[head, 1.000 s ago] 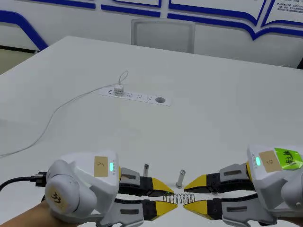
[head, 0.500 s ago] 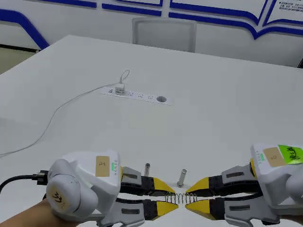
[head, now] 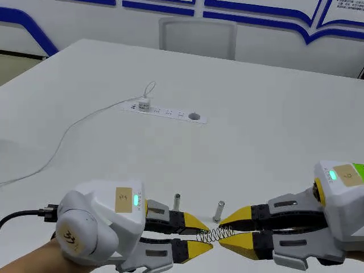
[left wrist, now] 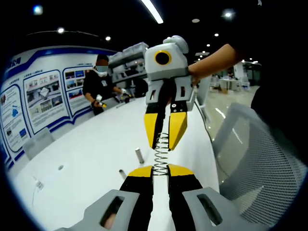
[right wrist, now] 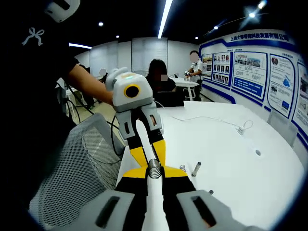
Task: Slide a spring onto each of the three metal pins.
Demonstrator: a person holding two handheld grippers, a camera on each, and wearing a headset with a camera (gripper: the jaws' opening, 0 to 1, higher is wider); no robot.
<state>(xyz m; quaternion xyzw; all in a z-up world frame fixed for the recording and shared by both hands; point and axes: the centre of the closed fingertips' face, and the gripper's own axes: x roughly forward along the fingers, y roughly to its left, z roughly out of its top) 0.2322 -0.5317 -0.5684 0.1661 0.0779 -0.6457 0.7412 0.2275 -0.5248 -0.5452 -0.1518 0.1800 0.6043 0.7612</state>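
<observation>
**Setting:** indoor open-plan office or demonstration lab.
**Landmark:** large white table (head: 273, 131).
- On the table: white power strip (head: 165, 112), with a thin white cable (head: 74, 133) trailing off it.
- Beyond the table's far edge: grey chair (head: 197, 37) and a white wall with blue bands (head: 57, 23).
- At the table's near edge: grey mesh chair (left wrist: 260, 163).
- On the wall flanking the table: poster boards (right wrist: 262, 72) with text and photographs.
- Above the table: dark ceiling, strip light (right wrist: 166, 14), and round downlights.
- Past the table's end: several people (right wrist: 195, 65) around a second table.
</observation>
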